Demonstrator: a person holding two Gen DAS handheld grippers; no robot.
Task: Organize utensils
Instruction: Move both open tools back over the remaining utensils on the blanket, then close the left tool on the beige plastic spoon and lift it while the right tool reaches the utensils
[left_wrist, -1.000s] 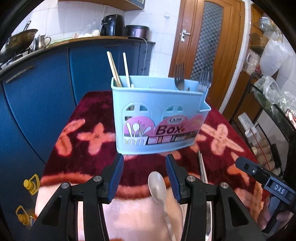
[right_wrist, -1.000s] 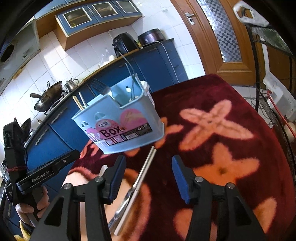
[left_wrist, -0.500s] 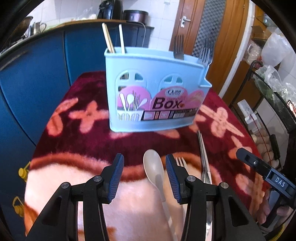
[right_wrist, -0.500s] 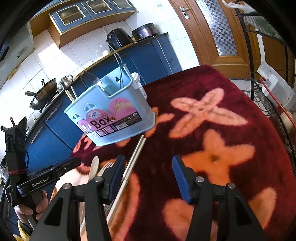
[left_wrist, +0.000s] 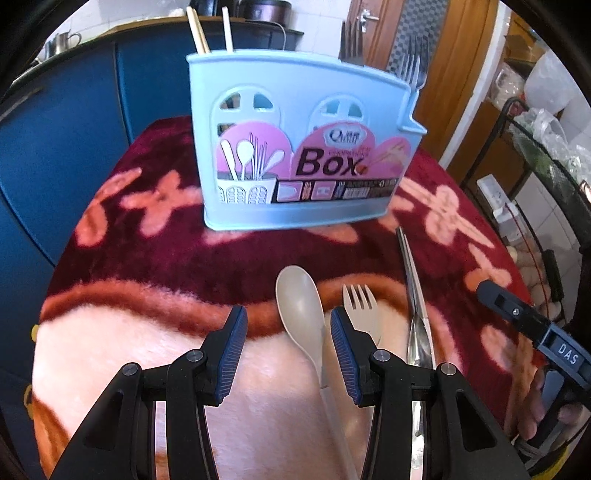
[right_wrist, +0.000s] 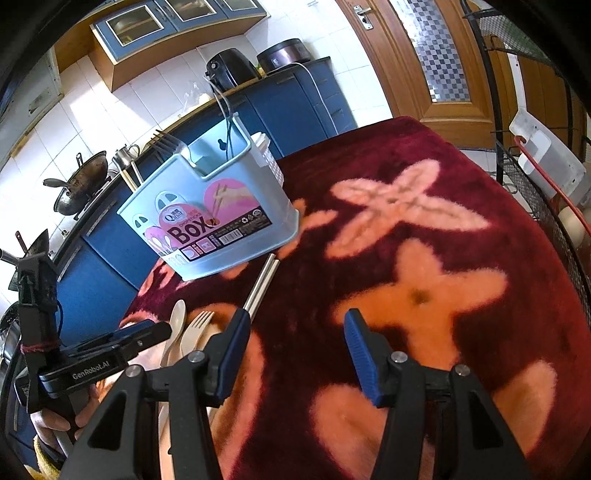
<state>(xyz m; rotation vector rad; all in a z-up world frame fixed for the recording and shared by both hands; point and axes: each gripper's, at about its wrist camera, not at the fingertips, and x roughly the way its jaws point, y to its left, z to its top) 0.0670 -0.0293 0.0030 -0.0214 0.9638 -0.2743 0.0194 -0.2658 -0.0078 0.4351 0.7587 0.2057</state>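
Observation:
A light blue utensil box (left_wrist: 303, 147) (right_wrist: 210, 221) stands on the red flowered cloth, holding wooden chopsticks (left_wrist: 197, 29) at its left end and metal forks (left_wrist: 413, 62) at its right. In front of it lie a beige spoon (left_wrist: 301, 310) (right_wrist: 177, 325), a beige fork (left_wrist: 360, 306) (right_wrist: 197, 328) and a pair of metal chopsticks (left_wrist: 413, 295) (right_wrist: 262, 284). My left gripper (left_wrist: 288, 325) is open low over the cloth, the spoon's bowl lying between its fingertips, untouched. My right gripper (right_wrist: 295, 332) is open and empty above the cloth, to the right of the metal chopsticks.
Blue kitchen cabinets (left_wrist: 74, 129) run behind and left of the table, with a wok (right_wrist: 79, 188) and an air fryer (right_wrist: 229, 70) on the counter. A wooden door (right_wrist: 424, 55) and a wire rack (left_wrist: 535, 155) stand on the right. The cloth's right half (right_wrist: 424, 240) carries nothing.
My left gripper has sunk and tipped down toward the spoon, and the beige fork has come into its view. The right gripper has barely moved.

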